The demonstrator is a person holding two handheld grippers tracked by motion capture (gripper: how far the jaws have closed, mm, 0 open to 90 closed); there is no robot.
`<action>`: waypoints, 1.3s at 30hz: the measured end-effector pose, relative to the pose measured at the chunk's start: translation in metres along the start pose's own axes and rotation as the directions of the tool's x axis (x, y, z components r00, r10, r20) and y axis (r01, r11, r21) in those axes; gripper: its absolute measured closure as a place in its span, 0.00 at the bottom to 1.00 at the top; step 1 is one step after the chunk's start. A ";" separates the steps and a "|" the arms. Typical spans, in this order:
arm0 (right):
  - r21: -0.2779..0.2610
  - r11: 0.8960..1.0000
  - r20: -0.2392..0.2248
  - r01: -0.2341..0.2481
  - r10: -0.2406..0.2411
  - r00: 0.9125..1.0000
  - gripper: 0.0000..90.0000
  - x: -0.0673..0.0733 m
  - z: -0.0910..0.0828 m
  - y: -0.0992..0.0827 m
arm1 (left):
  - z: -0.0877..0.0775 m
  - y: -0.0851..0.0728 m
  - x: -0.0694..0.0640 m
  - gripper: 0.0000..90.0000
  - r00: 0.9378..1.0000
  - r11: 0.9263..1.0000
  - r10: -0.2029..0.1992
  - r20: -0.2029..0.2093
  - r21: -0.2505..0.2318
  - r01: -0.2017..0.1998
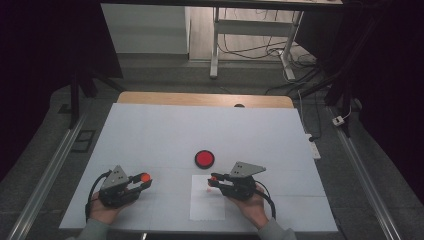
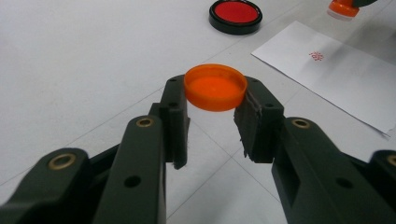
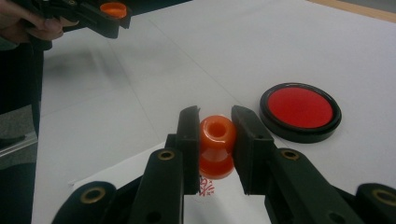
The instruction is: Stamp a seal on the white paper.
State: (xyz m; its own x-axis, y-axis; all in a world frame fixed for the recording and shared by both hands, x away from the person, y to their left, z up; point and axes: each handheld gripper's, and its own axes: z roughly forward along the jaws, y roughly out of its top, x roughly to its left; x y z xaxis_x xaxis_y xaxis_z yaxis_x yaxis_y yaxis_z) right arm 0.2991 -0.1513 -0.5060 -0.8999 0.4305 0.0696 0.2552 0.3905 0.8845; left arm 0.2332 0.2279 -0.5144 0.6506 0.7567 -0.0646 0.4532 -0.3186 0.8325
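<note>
**Both grippers clamped: cap on the left, stamp on the right**

We hold the left gripper (image 2: pixel 212 116) closed on a round orange plastic cap (image 2: pixel 215 87), its pads pressing the rim from both sides above the white table (image 1: pixel 160 135). Our right gripper (image 3: pixel 215 140) grips a small orange plastic stamp (image 3: pixel 216 145) by its waist, just above a white sheet of paper (image 1: pixel 207 200) bearing a red imprint (image 3: pixel 206 186). A round black-rimmed red ink pad (image 3: pixel 300 111) lies near the paper.
</note>
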 end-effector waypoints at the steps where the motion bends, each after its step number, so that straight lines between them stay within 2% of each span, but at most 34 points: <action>1: 0.000 1.000 0.000 0.000 0.000 1.000 0.81 0.000 0.000 0.000 | 0.000 0.000 0.000 0.72 1.000 1.000 0.000 0.000 0.000 0.000; 12: -0.024 0.999 0.012 -0.035 0.035 0.999 0.81 -0.006 -0.009 0.002 | -0.003 0.000 0.001 0.73 1.000 1.000 -0.002 -0.003 -0.009 0.002; 27: -0.094 0.991 0.034 -0.093 0.096 0.995 0.81 -0.020 -0.031 0.009 | 0.000 0.001 0.001 0.72 1.000 1.000 0.006 -0.003 -0.004 -0.006; 39: -0.131 0.987 0.043 -0.093 0.100 0.994 0.80 -0.019 -0.041 0.020 | 0.005 0.004 -0.002 0.72 1.000 1.000 0.017 0.006 0.002 -0.017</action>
State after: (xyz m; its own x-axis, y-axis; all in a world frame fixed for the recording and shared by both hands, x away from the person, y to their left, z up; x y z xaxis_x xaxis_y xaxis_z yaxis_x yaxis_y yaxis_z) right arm 0.3065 -0.1853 -0.4704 -0.8539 0.5020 0.1373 0.2895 0.2388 0.9269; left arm 0.2366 0.2224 -0.5137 0.6621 0.7475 -0.0538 0.4429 -0.3325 0.8326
